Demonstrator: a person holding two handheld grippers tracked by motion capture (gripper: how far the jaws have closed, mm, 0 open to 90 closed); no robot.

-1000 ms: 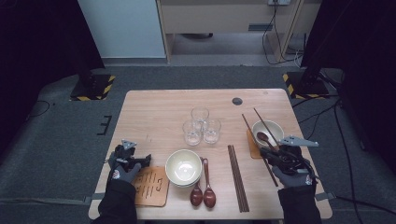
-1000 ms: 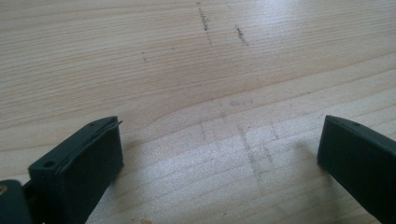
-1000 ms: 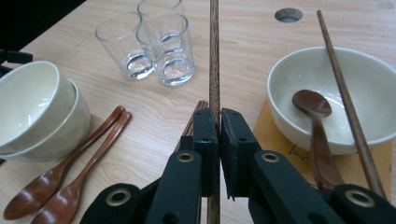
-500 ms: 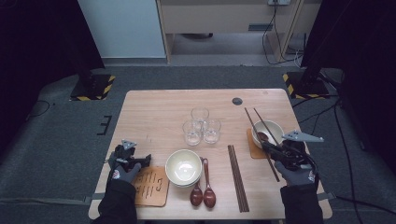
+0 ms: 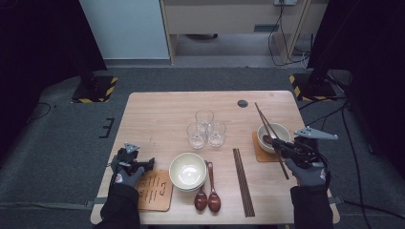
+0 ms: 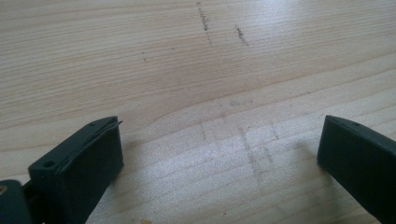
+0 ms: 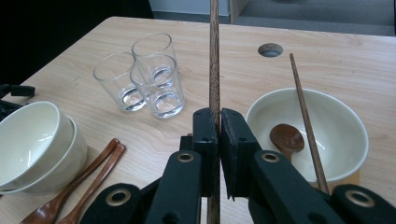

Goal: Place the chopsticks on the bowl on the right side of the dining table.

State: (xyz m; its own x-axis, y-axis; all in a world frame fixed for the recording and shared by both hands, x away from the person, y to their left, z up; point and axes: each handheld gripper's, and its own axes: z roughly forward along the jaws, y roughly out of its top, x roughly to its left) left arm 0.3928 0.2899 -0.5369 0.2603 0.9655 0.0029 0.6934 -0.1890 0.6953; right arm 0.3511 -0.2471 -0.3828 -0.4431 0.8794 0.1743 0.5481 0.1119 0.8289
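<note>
High view shows a pale wooden table on grey carpet, dark curtains at both sides and a light cabinet behind. Near the right edge, the right gripper is clamped on one chopstick; a second chopstick leans in the white bowl just beside it. Above bare wood at the left edge, the left gripper has its jaws spread, nothing between them.

3 glasses, stacked bowls, 2 spoons
</note>
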